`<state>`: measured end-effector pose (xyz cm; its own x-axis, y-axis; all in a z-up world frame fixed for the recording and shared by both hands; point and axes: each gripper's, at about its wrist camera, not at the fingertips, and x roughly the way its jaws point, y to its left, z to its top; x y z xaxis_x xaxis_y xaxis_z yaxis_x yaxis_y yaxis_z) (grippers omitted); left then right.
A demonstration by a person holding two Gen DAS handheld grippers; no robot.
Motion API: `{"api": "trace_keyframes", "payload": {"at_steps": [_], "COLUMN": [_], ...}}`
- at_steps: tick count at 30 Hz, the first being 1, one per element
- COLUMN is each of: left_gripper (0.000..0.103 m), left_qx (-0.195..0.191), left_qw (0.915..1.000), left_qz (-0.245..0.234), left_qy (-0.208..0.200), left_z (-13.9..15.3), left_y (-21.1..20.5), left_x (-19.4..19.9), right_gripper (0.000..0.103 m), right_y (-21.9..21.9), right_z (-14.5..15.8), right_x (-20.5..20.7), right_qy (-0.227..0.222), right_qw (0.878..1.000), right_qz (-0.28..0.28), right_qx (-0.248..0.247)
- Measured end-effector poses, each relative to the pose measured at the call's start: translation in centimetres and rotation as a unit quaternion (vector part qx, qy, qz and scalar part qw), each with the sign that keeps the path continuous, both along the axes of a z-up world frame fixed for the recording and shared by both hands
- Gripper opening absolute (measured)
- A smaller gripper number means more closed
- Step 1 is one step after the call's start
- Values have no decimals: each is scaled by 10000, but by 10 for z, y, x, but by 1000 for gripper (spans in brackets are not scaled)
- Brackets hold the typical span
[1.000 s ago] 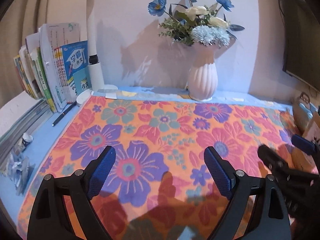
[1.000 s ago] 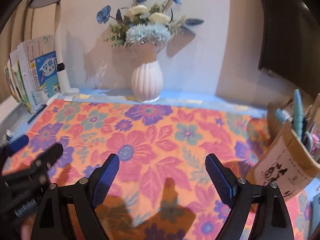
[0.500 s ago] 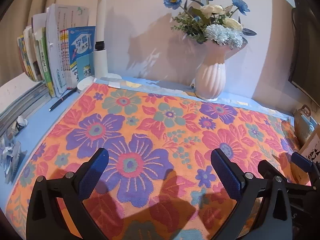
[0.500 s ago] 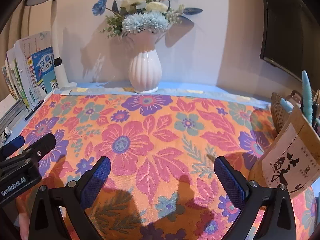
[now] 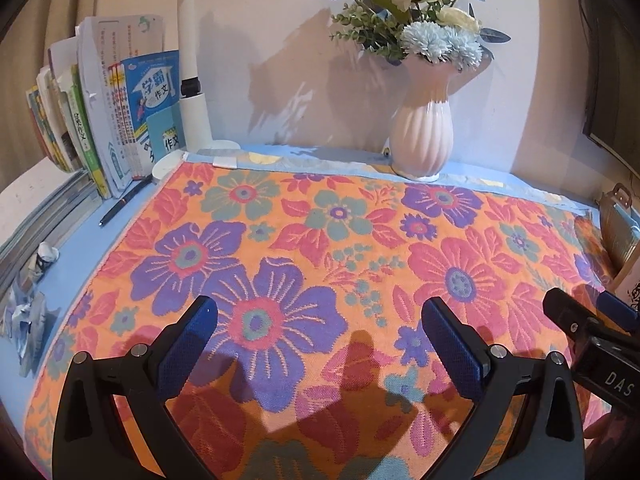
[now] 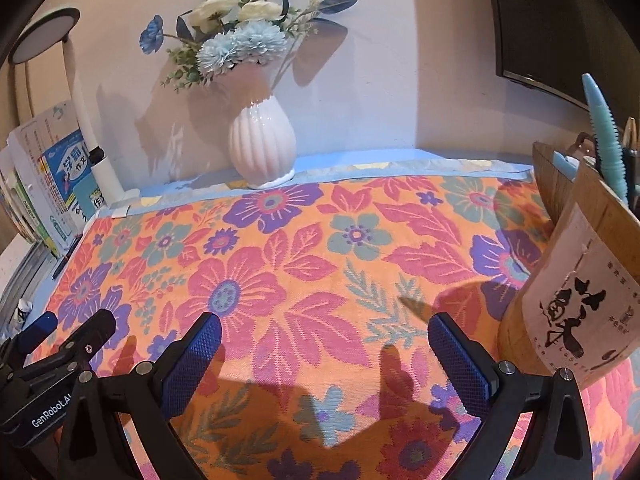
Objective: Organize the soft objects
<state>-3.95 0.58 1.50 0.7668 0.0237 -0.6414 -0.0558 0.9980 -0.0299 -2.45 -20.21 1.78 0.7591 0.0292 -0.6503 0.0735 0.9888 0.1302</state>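
A large orange towel with pink, purple and teal flowers (image 5: 320, 248) (image 6: 320, 272) lies spread flat over the blue desk. My left gripper (image 5: 320, 320) hovers over its near left part, jaws wide open with nothing between them. My right gripper (image 6: 325, 330) hovers over the near right part, also wide open and empty. Each gripper shows at the edge of the other's view: the right one (image 5: 592, 320) at the right, the left one (image 6: 68, 332) at the left.
A white ribbed vase of flowers (image 5: 420, 140) (image 6: 262, 148) stands at the towel's far edge. Books (image 5: 104, 120), a white lamp post (image 5: 192, 80) and a pen (image 5: 124, 200) are at the left. A wooden holder with pens (image 6: 576, 264) stands at the right, a dark monitor (image 6: 560, 20) above.
Both grippers' jaws opened wider. The right wrist rolled, tilting its view, and moved closer to the wooden holder. The left view shifted slightly toward the towel.
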Motion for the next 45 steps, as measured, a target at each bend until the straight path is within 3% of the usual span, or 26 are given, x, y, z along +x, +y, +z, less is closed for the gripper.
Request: {"api": "trace_keyframes", "payload": {"at_steps": [25,45], "left_gripper": [102,102], "left_qx": [44,69], "left_qw": [9999,9999], "left_qz": [-122,123], "left_qy": [28,98], "left_z": [0,-2], "left_y": [-4,2], "left_x": [1,3], "right_gripper": [103,103], "right_y": [2,-2], "right_z": [0,-4], "right_x": [2,5], "right_qy": [30,161], "right_qw": [10000,9998], "right_qz": [77,64], "right_qx": [-52,141]}}
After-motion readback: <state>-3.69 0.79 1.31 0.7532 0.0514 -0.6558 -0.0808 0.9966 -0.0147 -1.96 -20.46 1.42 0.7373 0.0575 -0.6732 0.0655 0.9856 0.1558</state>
